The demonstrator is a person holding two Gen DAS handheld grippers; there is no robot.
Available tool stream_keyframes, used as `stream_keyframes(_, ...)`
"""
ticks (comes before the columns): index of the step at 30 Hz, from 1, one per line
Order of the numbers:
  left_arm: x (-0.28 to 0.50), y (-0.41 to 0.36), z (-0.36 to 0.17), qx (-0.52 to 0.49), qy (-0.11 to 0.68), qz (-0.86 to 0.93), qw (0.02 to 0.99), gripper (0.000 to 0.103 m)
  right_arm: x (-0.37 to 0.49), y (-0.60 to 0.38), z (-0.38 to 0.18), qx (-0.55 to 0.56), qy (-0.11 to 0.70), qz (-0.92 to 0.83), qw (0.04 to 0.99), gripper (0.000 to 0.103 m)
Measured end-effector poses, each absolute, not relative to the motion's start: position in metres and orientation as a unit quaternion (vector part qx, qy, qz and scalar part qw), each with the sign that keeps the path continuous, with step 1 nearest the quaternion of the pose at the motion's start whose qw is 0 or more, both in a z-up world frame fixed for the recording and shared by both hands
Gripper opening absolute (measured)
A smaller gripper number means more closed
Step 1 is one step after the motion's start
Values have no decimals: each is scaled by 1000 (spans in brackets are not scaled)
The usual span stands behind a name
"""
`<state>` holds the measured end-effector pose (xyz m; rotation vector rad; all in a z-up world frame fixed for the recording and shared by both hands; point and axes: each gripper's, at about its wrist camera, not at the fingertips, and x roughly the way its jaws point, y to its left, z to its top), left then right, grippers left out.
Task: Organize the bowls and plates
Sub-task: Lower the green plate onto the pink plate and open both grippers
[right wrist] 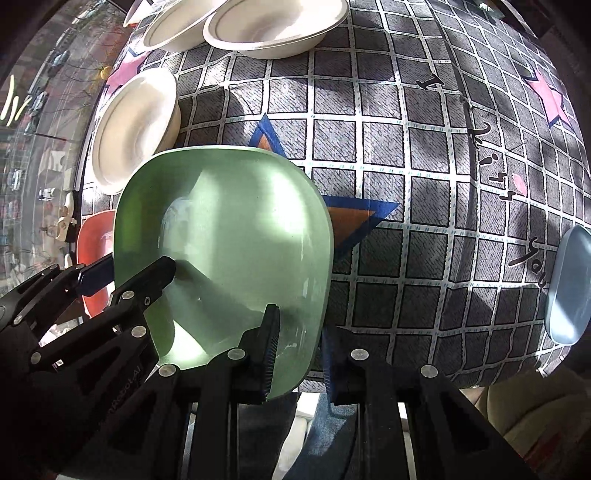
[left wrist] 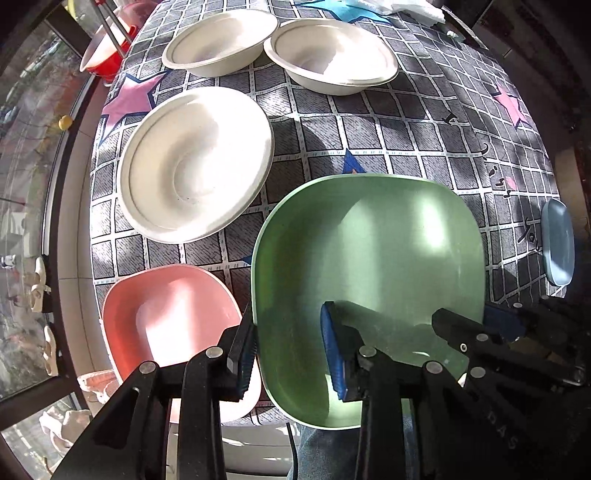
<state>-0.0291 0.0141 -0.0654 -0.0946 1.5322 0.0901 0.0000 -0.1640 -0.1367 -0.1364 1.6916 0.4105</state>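
A green square bowl (left wrist: 369,251) is at the table's near edge, seen also in the right wrist view (right wrist: 229,236). My left gripper (left wrist: 291,354) is open, its jaws straddling the bowl's left wall with a wide gap. My right gripper (right wrist: 299,354) straddles the bowl's right wall, jaws apart; it also shows in the left wrist view (left wrist: 476,325). A pink square bowl (left wrist: 170,325) sits left of the green one. Three white round bowls lie beyond: near (left wrist: 195,162), far left (left wrist: 221,40), far right (left wrist: 332,55). A blue dish (right wrist: 569,288) lies at the right edge.
The table wears a grey checked cloth with stars (right wrist: 406,166). A red container (left wrist: 107,55) stands at the far left corner. A window runs along the left side (left wrist: 29,184). White cloth lies at the far edge (left wrist: 406,7).
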Motion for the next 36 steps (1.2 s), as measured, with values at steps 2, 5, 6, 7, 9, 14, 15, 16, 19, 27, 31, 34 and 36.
stream_keyframes(2,-33,24,-58,-44,690,49,721,36,0,-151,-131,-65,738,189,644,23)
stream_keyframes(5,-38,36,-56,-48,688,63,721,36,0,-125,-122,-69,737,202,641,23)
stream_keyframes(6,-41,41,-55,-50,688,69,721,36,-1,-118,-121,-71,737,207,640,23)
stream_keyframes(7,-44,47,-54,-52,688,73,720,36,-2,-109,-120,-73,736,213,638,23)
stream_keyframes(9,-53,68,-56,-58,688,86,718,36,-5,-97,-126,-80,735,226,634,23)
stream_keyframes(14,-57,96,-69,-69,688,118,713,36,-17,-70,-147,-92,738,261,615,23)
stream_keyframes(15,-57,99,-73,-71,689,126,711,36,-19,-62,-149,-95,739,268,611,23)
stream_keyframes(16,-61,105,-73,-72,689,132,709,36,-23,-56,-151,-100,739,274,607,23)
stream_keyframes(19,-69,121,-78,-79,692,148,702,36,-30,-40,-156,-118,737,293,597,23)
stream_keyframes(27,-79,141,-97,-76,700,163,691,36,-41,-9,-178,-129,752,302,571,23)
stream_keyframes(31,-76,142,-106,-62,705,160,688,42,-45,0,-188,-138,756,300,565,23)
stream_keyframes(34,-76,143,-103,-52,700,172,691,60,-43,-2,-185,-138,752,299,571,33)
stream_keyframes(36,-77,146,-99,-48,694,180,695,68,-37,-12,-178,-149,741,290,587,51)
